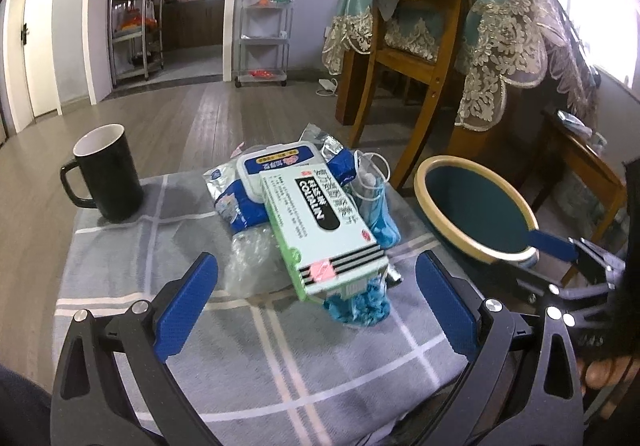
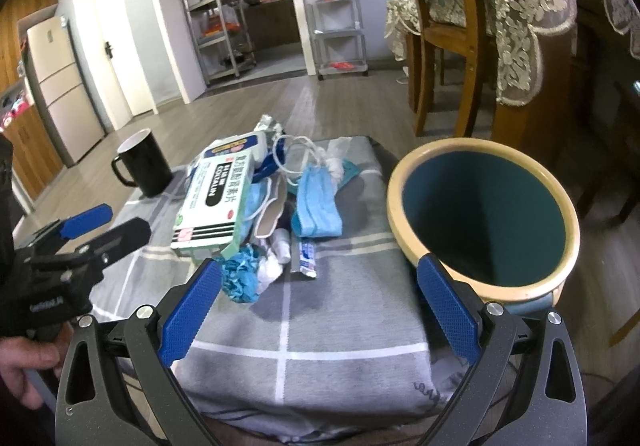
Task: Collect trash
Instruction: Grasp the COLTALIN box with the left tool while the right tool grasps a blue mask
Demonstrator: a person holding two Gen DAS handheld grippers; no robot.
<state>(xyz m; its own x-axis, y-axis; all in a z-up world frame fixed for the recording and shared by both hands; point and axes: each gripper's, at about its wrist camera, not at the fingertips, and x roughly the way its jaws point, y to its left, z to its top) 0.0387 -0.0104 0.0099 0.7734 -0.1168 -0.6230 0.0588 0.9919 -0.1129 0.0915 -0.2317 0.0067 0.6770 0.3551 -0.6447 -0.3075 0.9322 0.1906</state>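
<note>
Left gripper (image 1: 316, 300), jaws spread wide and empty, poised low over the near edge of a small table draped in a grey checked cloth (image 1: 256, 358). Right gripper (image 2: 318, 302), likewise spread wide and holding nothing, level with the same edge; one of its blue pads (image 2: 448, 306) lies against the outer wall of the bin.

Trash pile at the middle of the cloth: a green-and-white medicine carton (image 1: 320, 222) printed "COLTALIN" rests tilted on top, its near end raised above a crumpled blue tissue wad (image 1: 360, 304). Beneath and behind it lies a blue-and-white wet-wipe pack (image 1: 276, 170) with a white flip lid, and beside that a clear plastic wrapper (image 1: 252, 258).

From the right wrist view, right of the carton: a folded blue face mask (image 2: 316, 206) with white ear loops, a small white bottle (image 2: 282, 244), a flattened tube (image 2: 306, 256) and white crumpled tissue (image 2: 270, 270), all touching or overlapping one another.

A round waste bin (image 2: 400, 182) with a cream rim and dark teal interior stands at the right edge of the table, just beside the pile; nothing is seen inside it.

A black mug (image 1: 108, 174) with white interior stands upright at the far left corner, well apart from the bin. Wooden chair (image 1: 424, 58) and lace-covered table beyond.
</note>
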